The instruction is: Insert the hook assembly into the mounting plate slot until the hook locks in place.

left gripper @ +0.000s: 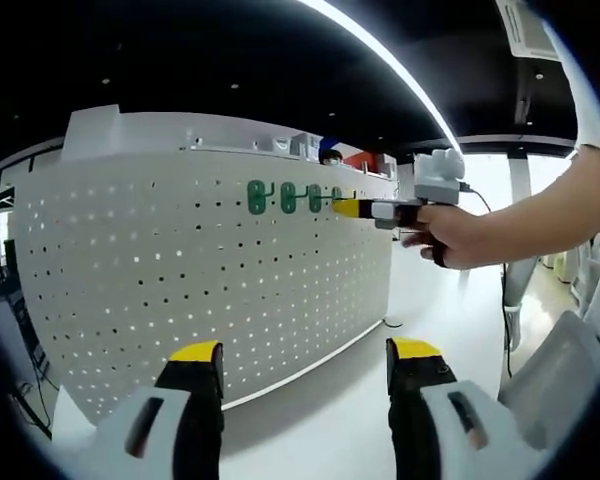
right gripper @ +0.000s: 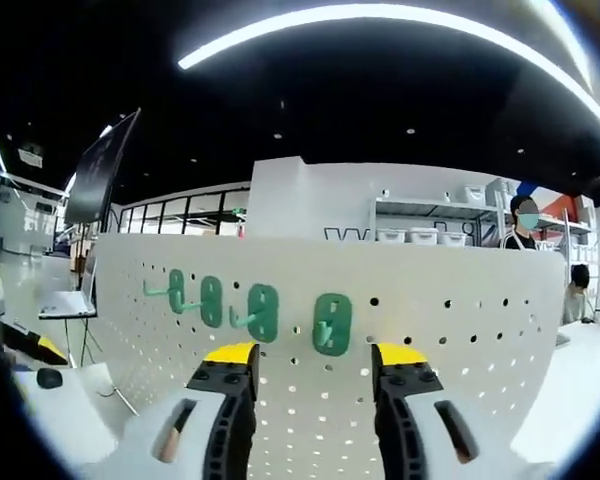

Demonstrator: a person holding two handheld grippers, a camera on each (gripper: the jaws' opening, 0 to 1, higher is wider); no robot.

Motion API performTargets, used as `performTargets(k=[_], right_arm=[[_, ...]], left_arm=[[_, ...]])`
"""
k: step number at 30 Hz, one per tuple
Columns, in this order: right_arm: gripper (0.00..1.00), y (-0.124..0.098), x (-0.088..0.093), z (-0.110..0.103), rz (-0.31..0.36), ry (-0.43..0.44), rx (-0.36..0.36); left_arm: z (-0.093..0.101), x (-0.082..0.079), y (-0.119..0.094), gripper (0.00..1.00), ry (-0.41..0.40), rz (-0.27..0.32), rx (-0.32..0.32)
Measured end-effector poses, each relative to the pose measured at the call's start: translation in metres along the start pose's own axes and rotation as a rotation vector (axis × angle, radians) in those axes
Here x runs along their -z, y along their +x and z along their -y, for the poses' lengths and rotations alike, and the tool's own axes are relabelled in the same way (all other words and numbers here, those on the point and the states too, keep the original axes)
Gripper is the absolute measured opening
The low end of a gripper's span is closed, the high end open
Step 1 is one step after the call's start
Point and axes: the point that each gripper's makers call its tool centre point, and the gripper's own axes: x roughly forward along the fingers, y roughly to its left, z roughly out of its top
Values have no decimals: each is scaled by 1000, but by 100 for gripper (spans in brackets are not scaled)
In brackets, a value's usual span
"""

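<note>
Item: green hooks, small moulded pieces with an oval backplate and a thin prong, three in a row on the white pegboard at centre frame in the right gripper view. The same row sits at upper centre of the left gripper view.

Handling, judged: light, stiff plastic, smooth-faced and likely to slip or twist if pinched on the prong. The flat sides of the backplate look like the better hold. The prongs are thin and could probably snap under side load. Seating probably needs a straight push into the board holes.

Right tongs: jaws apart, nothing between them, yellow tips just below the rightmost hook. Whether they touch the board cannot be told.

Left tongs: jaws wide apart, empty, at bottom of frame, well apart from the hooks.

Surroundings: the right tongs reach in from the right of the left gripper view, a hand behind them. White surface runs under the board. Shelves with bins and a person stand behind the board at right. Nothing stands between the tongs and the hooks.
</note>
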Motion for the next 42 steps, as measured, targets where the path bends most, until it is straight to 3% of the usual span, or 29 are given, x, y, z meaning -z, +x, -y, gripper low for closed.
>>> performTargets(k=[8,19,42], right_arm=[[61,-2,-2,-14,22,15,-55],[59,-10,0,-17,15,13,-84],[58,-70,22,-15,-35,12,-115]], left_arm=[[0,-2,0,68,4,3,2],[0,-5,-1,68,-1,17,3],[-2,-8,-2,68,2,34,2]])
